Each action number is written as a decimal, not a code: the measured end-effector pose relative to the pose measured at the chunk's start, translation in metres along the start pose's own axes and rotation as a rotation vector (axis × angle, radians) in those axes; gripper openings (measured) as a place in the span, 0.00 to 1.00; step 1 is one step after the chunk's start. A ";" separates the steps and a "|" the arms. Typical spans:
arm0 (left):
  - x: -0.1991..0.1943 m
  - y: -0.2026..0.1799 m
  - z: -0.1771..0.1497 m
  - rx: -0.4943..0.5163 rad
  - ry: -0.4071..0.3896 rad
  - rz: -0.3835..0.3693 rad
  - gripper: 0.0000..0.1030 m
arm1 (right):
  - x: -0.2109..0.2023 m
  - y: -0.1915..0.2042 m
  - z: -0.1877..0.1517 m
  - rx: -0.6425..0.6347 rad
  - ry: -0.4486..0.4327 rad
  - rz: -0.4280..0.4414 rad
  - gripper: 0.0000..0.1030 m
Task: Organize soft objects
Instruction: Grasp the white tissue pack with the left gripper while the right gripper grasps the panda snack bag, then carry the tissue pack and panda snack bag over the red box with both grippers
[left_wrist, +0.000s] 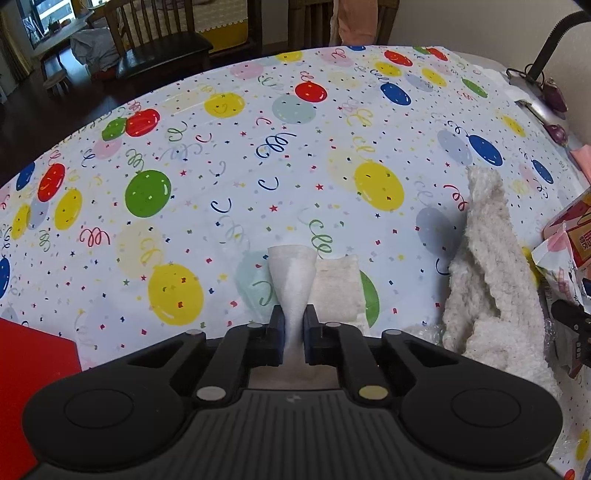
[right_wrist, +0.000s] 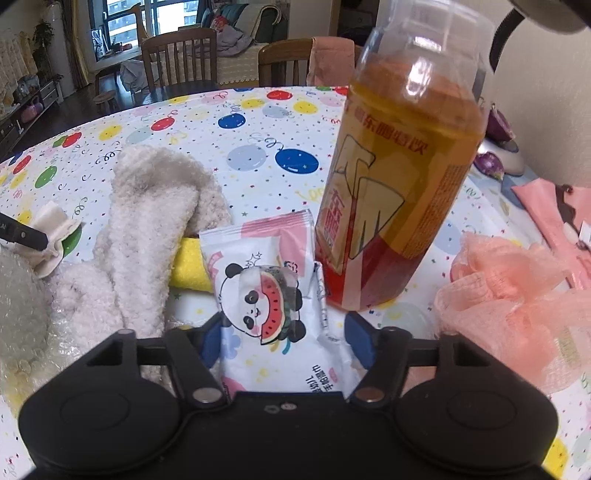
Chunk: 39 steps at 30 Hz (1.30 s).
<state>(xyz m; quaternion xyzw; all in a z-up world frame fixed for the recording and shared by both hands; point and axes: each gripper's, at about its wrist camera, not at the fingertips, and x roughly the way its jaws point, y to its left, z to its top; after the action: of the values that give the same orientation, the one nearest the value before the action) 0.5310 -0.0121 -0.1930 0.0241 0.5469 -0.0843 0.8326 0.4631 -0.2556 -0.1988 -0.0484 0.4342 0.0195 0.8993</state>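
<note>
My left gripper is shut on a thin white cotton pad, which flares out above the jaws. A second white pad lies flat on the table just right of it. In the right wrist view the same gripper shows at the far left with the pinched pad. My right gripper has its blue pads against both sides of a white and pink wipes packet with a panda print; the packet's right edge is crumpled. A fluffy white sock lies between the two grippers.
A tall bottle of orange drink stands right behind the packet. A pink mesh pouf and pink cloth lie right, a yellow sponge under the sock, bubble wrap left. A red flat thing sits at the near left corner. Chairs stand beyond the balloon-print tablecloth.
</note>
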 end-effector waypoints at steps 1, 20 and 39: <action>-0.001 0.000 0.000 0.001 -0.006 0.004 0.09 | -0.002 0.000 0.000 -0.011 -0.008 -0.002 0.55; -0.057 0.040 -0.005 -0.127 -0.083 -0.056 0.09 | -0.064 0.011 0.003 -0.091 -0.088 0.095 0.35; -0.172 0.061 -0.047 -0.151 -0.184 -0.148 0.09 | -0.186 0.065 0.025 -0.108 -0.207 0.290 0.35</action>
<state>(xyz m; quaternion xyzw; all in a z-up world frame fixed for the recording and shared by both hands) 0.4322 0.0739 -0.0580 -0.0867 0.4735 -0.1059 0.8701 0.3617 -0.1875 -0.0418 -0.0311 0.3402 0.1769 0.9230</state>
